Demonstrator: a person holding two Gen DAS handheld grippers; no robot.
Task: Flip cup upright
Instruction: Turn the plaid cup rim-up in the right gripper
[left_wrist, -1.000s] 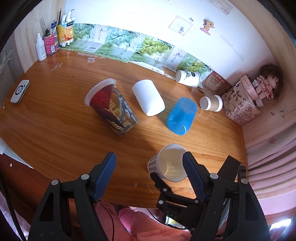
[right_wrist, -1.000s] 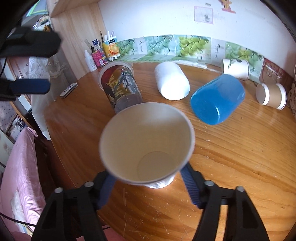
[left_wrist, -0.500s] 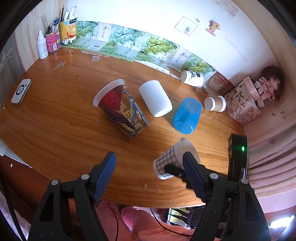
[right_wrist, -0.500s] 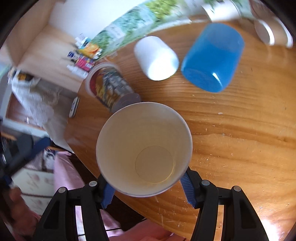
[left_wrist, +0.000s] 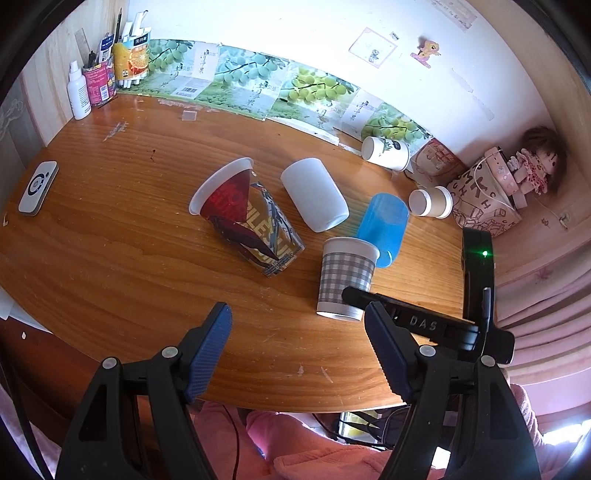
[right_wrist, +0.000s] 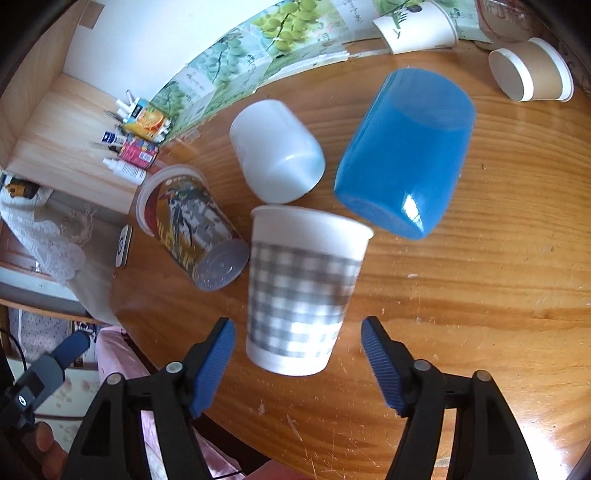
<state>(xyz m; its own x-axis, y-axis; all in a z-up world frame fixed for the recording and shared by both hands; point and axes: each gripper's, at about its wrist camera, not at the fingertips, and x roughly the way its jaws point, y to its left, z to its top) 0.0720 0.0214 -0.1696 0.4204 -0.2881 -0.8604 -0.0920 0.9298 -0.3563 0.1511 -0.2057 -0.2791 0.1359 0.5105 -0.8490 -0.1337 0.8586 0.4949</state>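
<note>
We see a rounded, glossy brown wooden worktop (left_wrist: 110, 258). On it stands an upright grey-checked white paper cup (left_wrist: 345, 278). Lying on their sides nearby are a printed red-and-yellow plastic cup (left_wrist: 245, 219), a plain white cup (left_wrist: 314, 194), a translucent blue plastic cup (left_wrist: 384, 227), a brown paper cup (left_wrist: 432, 201) and a leaf-printed white paper cup (left_wrist: 386, 153). A small white device (left_wrist: 38, 187) lies flat near the left edge.

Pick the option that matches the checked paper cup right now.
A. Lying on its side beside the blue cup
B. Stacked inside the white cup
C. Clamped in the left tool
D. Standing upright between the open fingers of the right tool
D: the checked paper cup stands rim-up on the table, and the right tool has a gap on each side of it.
</note>
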